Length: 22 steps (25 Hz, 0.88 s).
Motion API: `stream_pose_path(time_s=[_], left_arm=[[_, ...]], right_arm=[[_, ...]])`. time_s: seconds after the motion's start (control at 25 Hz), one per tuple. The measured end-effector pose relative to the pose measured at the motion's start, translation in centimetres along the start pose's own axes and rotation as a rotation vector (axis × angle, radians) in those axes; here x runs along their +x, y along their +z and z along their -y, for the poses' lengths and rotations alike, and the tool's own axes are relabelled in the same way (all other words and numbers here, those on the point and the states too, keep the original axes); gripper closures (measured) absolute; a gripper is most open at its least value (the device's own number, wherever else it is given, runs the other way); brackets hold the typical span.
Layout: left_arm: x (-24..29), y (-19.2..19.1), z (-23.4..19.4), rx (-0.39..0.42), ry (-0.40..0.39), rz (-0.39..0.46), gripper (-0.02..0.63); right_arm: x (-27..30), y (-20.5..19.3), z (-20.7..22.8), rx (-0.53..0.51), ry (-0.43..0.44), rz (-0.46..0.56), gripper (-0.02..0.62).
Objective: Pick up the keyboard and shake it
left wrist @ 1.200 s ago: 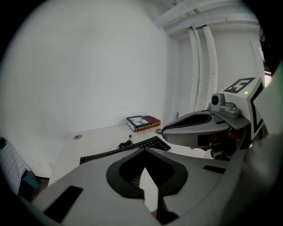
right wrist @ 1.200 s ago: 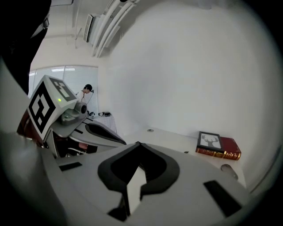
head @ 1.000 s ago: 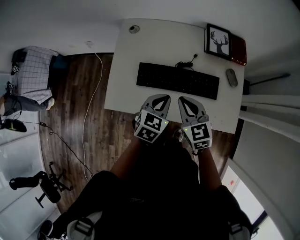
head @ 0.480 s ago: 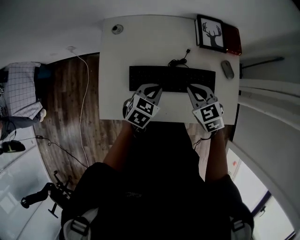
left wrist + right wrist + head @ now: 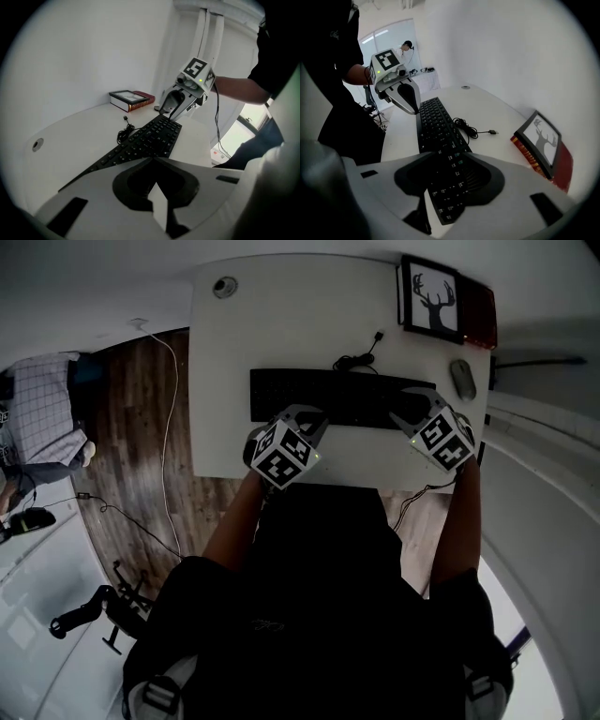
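A long black keyboard (image 5: 342, 397) lies flat on the white desk (image 5: 281, 324), its cable coiled behind it. My left gripper (image 5: 315, 418) is shut with nothing in it, its tips at the keyboard's front edge, left of the middle. In the left gripper view the keyboard (image 5: 140, 143) runs away from the closed tips (image 5: 153, 160). My right gripper (image 5: 412, 409) is at the keyboard's right end and its jaws are opening. In the right gripper view the keyboard's end (image 5: 445, 187) lies between the fingers, which stand apart from it.
A framed deer picture (image 5: 430, 306) leans on a red book (image 5: 478, 320) at the desk's back right. A grey mouse (image 5: 462, 379) sits right of the keyboard. A round grommet (image 5: 223, 285) is at the back left. Wooden floor with cables lies left of the desk.
Both grippers moved forward from the desk's front edge to the keyboard and spread apart. The right one went to the keyboard's right end and its jaws parted.
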<state>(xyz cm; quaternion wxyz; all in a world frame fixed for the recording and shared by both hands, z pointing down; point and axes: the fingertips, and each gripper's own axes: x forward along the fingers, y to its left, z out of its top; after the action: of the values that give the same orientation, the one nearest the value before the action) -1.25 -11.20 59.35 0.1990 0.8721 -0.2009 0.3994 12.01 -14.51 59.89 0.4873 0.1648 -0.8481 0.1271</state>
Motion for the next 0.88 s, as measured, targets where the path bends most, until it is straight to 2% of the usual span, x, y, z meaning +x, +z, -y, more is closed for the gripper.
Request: stream_pose_path(time_s=[0.12, 0.28, 0.4, 0.52, 0.72, 0.88], left_arm=[[1.9, 0.4, 2.1, -0.005, -0.048, -0.018, 0.603], [4.1, 0.4, 4.5, 0.046, -0.113, -0.065, 0.603], [5.1, -0.2, 5.7, 0.082, -0.138, -0.120, 0.603], [5.8, -1.3, 6.0, 0.102, -0.137, -0.175, 0.603], [6.7, -2.1, 5.9, 0.064, -0.136, -0.196, 0.603], [7.4, -2.9, 5.4, 0.039, -0.114, -0.223, 0.603]], right_arm=[[1.1, -0.7, 1.1, -0.057, 0.122, -0.079, 0.385], [2.9, -2.0, 1.6, -0.161, 0.293, -0.214, 0.321], [3.9, -2.4, 2.5, -0.220, 0.342, -0.263, 0.314], [4.8, -2.8, 3.0, -0.219, 0.394, -0.305, 0.311], [6.1, -3.5, 3.0, -0.218, 0.484, -0.362, 0.311], [6.0, -3.2, 3.1, -0.242, 0.517, -0.386, 0.334]])
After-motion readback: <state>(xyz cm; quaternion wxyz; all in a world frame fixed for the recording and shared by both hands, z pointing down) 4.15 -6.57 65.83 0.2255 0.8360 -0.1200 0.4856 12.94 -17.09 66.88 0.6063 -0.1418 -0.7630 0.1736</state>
